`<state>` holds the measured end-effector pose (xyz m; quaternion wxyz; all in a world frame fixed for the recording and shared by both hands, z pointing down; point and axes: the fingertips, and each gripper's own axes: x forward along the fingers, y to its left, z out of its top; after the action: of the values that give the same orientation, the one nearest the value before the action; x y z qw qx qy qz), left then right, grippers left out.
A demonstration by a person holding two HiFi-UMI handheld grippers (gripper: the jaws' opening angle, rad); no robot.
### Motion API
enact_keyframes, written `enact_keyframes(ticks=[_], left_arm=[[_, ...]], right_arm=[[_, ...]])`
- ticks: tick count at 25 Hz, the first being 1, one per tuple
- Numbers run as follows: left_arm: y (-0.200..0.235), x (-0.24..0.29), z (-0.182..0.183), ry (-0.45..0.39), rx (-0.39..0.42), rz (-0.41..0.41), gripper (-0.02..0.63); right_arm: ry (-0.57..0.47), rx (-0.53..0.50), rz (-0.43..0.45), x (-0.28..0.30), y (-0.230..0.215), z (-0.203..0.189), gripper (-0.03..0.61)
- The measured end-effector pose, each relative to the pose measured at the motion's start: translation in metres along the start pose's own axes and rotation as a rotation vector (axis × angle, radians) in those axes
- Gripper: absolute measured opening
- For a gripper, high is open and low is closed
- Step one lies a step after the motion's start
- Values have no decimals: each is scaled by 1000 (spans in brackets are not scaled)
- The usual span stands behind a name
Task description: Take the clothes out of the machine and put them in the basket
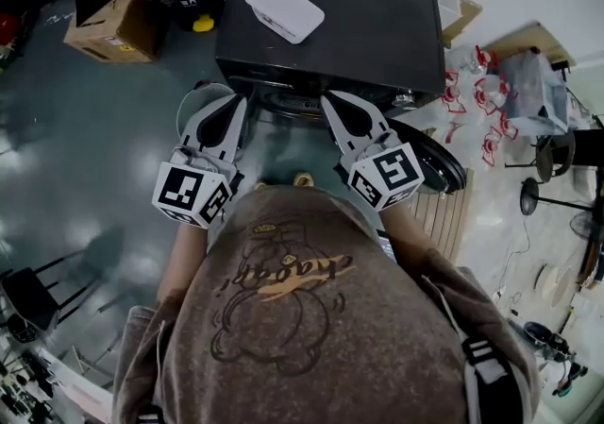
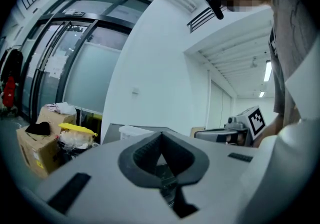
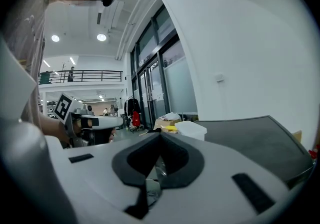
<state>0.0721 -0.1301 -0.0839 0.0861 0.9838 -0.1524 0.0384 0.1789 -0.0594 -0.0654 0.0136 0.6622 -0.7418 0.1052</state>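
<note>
Left gripper (image 1: 234,103) and right gripper (image 1: 332,99), both clenched empty, are held at the front edge of the washing machine (image 1: 368,25); a white lidded box (image 1: 283,9) is carried on its top.

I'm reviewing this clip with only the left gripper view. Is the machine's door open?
Observer: Yes; the head view shows the round door standing open at the front right of the machine.
Operator: Is the right gripper holding anything?
Observer: No; its own view shows the right gripper's fingers shut together with nothing between them.
Operator: Where are the two grippers?
Observer: From above, the left gripper and the right one sit side by side before the machine's front.
</note>
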Motion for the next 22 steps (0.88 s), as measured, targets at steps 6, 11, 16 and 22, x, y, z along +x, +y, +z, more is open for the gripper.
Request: enact_keyframes(ticks=[6, 11, 16, 22], left_arm=[[9, -1, 4, 1, -14, 32, 8], [10, 1, 5, 6, -19, 37, 8], [10, -1, 6, 10, -26, 36, 8], [10, -2, 2, 24, -36, 41, 8]], right_arm=[[2, -7, 19, 11, 4, 2, -5], [7, -25, 36, 17, 7, 4, -5], [9, -34, 45, 20, 10, 7, -5], [11, -33, 47, 19, 7, 8, -5]])
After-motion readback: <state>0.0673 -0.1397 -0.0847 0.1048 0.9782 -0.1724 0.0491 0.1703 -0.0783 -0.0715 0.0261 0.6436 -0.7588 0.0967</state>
